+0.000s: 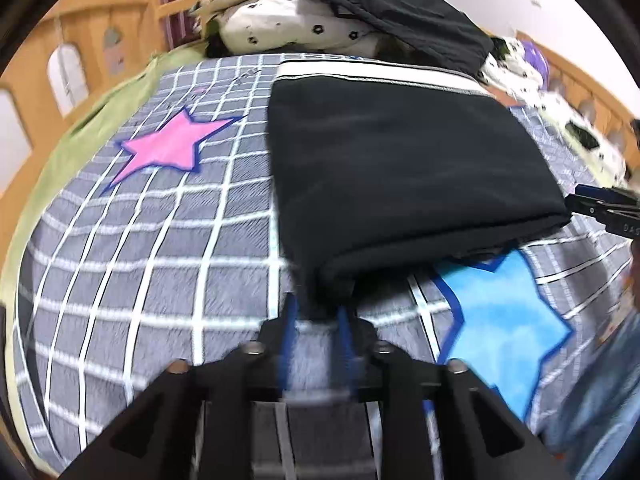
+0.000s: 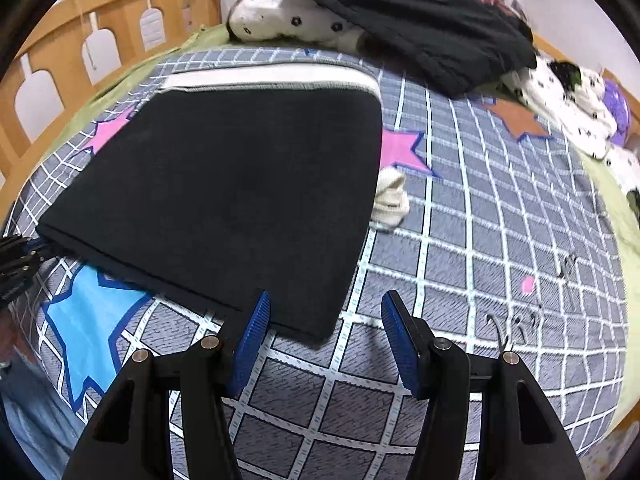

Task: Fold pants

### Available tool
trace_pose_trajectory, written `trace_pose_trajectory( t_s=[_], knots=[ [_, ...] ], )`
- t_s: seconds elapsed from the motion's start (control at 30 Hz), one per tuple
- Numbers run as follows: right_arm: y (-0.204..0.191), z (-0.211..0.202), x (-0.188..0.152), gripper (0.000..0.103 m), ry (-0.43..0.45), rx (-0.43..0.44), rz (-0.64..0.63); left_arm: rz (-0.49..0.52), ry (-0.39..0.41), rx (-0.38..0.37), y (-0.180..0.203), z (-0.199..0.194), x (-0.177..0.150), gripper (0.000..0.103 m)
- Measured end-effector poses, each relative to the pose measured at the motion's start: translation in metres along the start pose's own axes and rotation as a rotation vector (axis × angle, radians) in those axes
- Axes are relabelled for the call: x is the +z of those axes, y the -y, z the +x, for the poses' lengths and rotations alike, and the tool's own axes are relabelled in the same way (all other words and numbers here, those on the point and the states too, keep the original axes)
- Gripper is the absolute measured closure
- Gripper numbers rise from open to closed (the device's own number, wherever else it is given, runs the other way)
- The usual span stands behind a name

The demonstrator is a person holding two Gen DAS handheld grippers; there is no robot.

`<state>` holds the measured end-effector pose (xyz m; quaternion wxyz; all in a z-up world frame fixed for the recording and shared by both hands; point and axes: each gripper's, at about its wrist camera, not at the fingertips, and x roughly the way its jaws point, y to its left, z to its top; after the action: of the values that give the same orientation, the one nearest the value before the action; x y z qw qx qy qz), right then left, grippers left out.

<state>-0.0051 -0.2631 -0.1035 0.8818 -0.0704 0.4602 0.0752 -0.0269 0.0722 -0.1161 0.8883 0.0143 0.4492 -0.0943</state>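
The black pants [image 1: 400,168] lie folded on the grey checked bedspread, with a white waistband [image 1: 376,74] at the far end. My left gripper [image 1: 318,300] is shut on the near left corner of the pants. In the right wrist view the pants [image 2: 224,200] fill the middle left. My right gripper [image 2: 324,320] is open, and its left finger [image 2: 256,320] touches the near right corner of the pants. The left gripper also shows in the right wrist view [image 2: 24,252] at the far left edge.
A black jacket [image 2: 416,16] lies over spotted white bedding [image 2: 304,20] at the head of the bed. A cream cloth bundle [image 2: 390,196] sits just right of the pants. A wooden bed rail [image 2: 80,28] runs along the left. A blue star [image 1: 504,328] is printed by the pants' near edge.
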Motion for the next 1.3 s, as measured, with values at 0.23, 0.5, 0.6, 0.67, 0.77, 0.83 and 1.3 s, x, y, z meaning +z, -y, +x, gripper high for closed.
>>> trace_pose_trajectory(
  t_s=[0.23, 0.5, 0.6, 0.67, 0.77, 0.83, 1.3],
  knots=[
    [0.004, -0.024, 0.018, 0.044, 0.158, 0.002, 0.025, 0.009, 0.146, -0.027, 0.005, -0.039, 0.012, 0.054],
    [-0.018, 0.031, 0.031, 0.054, 0.048, -0.052, -0.099, 0.053, -0.018, 0.008, 0.024, 0.027, 0.038, 0.057],
    [-0.017, 0.038, 0.02, 0.053, 0.048, -0.042, -0.085, 0.1, 0.031, 0.043, 0.031, 0.022, 0.03, 0.057],
    [-0.015, 0.034, 0.021, 0.053, 0.025, -0.03, -0.091, 0.095, 0.029, 0.028, 0.03, 0.016, 0.037, 0.057],
    [-0.009, 0.021, 0.032, 0.052, 0.045, -0.01, -0.051, 0.009, 0.022, -0.026, 0.017, 0.014, 0.054, 0.056],
    [-0.011, 0.014, 0.042, 0.049, 0.102, -0.024, -0.058, -0.057, 0.03, -0.04, 0.008, 0.018, 0.072, 0.056],
    [0.003, 0.058, 0.151, 0.043, 0.172, -0.108, -0.042, 0.011, 0.091, 0.053, 0.023, 0.048, 0.178, 0.048]
  ],
)
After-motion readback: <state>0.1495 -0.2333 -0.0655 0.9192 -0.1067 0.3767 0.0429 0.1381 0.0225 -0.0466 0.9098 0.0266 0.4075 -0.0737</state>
